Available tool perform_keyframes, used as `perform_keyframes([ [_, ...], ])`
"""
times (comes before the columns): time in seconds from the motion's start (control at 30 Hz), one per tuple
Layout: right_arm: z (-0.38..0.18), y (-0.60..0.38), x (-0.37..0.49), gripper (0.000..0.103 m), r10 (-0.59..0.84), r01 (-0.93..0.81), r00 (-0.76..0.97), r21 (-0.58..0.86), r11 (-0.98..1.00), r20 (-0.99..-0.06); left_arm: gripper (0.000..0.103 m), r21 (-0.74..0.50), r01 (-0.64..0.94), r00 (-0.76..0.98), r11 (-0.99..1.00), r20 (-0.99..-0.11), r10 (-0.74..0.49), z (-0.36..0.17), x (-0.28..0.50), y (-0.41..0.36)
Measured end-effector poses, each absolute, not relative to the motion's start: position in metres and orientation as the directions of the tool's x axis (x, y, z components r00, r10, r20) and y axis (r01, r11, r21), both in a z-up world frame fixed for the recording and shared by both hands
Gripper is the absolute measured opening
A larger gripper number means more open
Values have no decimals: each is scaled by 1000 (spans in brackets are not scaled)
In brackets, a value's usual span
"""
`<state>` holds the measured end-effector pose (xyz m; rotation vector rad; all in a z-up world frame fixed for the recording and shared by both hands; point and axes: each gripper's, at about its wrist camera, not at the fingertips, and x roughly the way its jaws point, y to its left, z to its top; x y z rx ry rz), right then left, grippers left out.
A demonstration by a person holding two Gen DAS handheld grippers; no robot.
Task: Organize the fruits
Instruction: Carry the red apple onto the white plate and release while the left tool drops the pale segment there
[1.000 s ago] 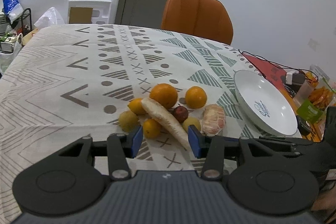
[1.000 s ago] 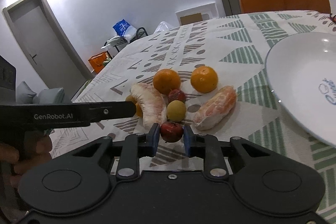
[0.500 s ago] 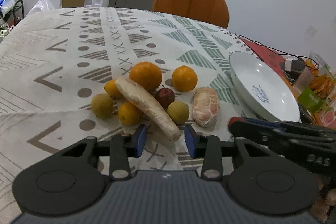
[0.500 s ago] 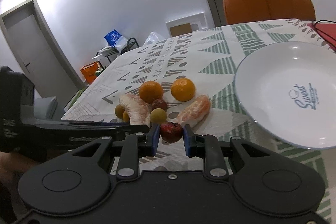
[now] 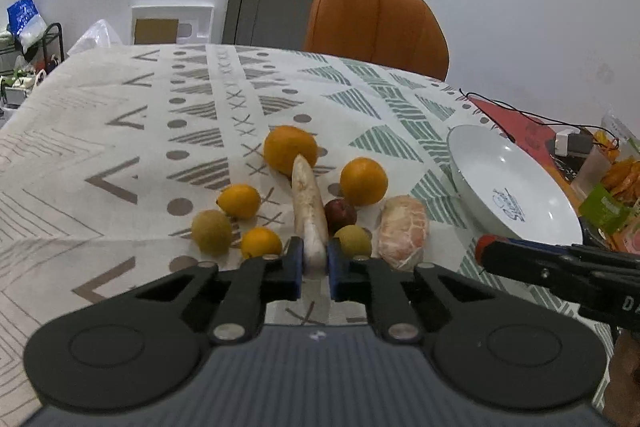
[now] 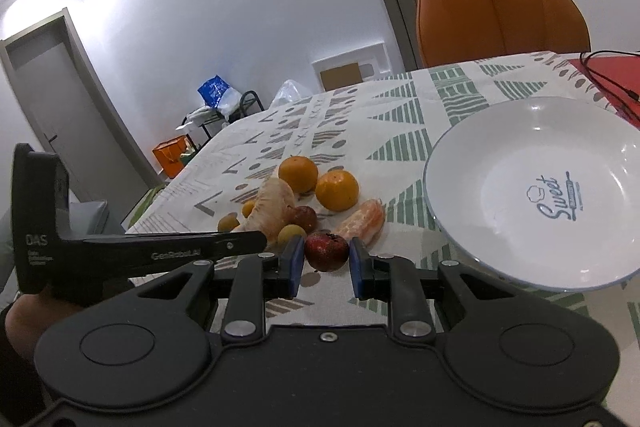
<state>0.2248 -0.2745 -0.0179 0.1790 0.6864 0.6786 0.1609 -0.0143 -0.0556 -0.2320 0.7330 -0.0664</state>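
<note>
Several fruits lie in a cluster on the patterned tablecloth: a big orange point(image 5: 290, 149), a second orange point(image 5: 363, 181), small yellow and green fruits, a dark red fruit point(image 5: 340, 213) and a peeled pink segment point(image 5: 402, 231). My left gripper point(image 5: 315, 261) is shut on the near end of a long pale peeled wedge point(image 5: 307, 211), which still rests among them. My right gripper point(image 6: 325, 261) is shut on another dark red fruit point(image 6: 326, 251), held above the cloth just left of the white plate point(image 6: 500, 155). That plate point(image 5: 492, 163) holds nothing.
An orange chair point(image 5: 376, 23) stands at the table's far side. A red mat with a black cable point(image 5: 516, 115) and snack packets point(image 5: 612, 187) lie beyond the plate. A hand holds the left gripper's body point(image 6: 152, 253), close beside the right fingers.
My left gripper moved forward and shut on the pale wedge. My right gripper, still holding the red fruit, rose and swung toward the plate.
</note>
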Motion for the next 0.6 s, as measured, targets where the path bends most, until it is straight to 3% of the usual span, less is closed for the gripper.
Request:
perform_keyframes([
  [0.6, -3, -303, 224, 23, 605, -480, 640, 367, 796, -474, 10, -238, 22, 798, 971, -580, -161, -20, 155, -28],
])
